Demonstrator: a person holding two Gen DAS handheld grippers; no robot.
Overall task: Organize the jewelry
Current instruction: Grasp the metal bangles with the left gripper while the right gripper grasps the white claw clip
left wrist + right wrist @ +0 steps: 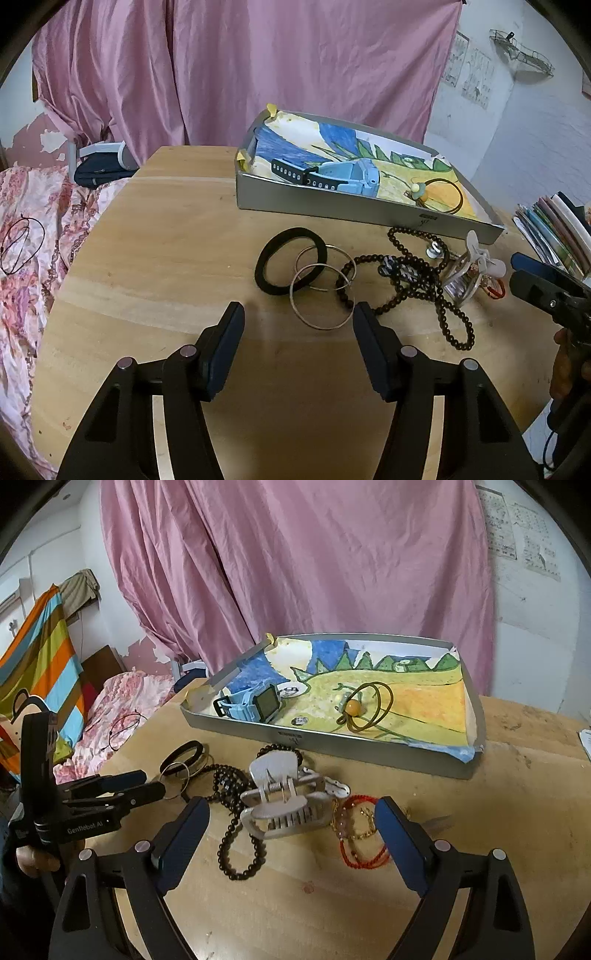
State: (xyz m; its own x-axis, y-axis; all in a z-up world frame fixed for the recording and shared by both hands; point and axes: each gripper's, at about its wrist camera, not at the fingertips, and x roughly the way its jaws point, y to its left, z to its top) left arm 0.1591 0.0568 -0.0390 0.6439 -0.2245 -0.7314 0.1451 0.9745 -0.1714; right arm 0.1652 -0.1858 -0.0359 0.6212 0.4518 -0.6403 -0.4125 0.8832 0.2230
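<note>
Two matching black grippers here, the left gripper point(298, 314) and right gripper point(291, 810) each with dark blue pads point(400, 845) at three o'clock, round silver pivot screws point(409, 350), and white "GenRobot AI" lettering point(85, 827) on the handle at nine o'clock.

Soft, even indoor light; my tongs cast faint shadows on the table point(155, 295). Heavy fisheye bending, dark vignetted corners, sharp focus.
</note>
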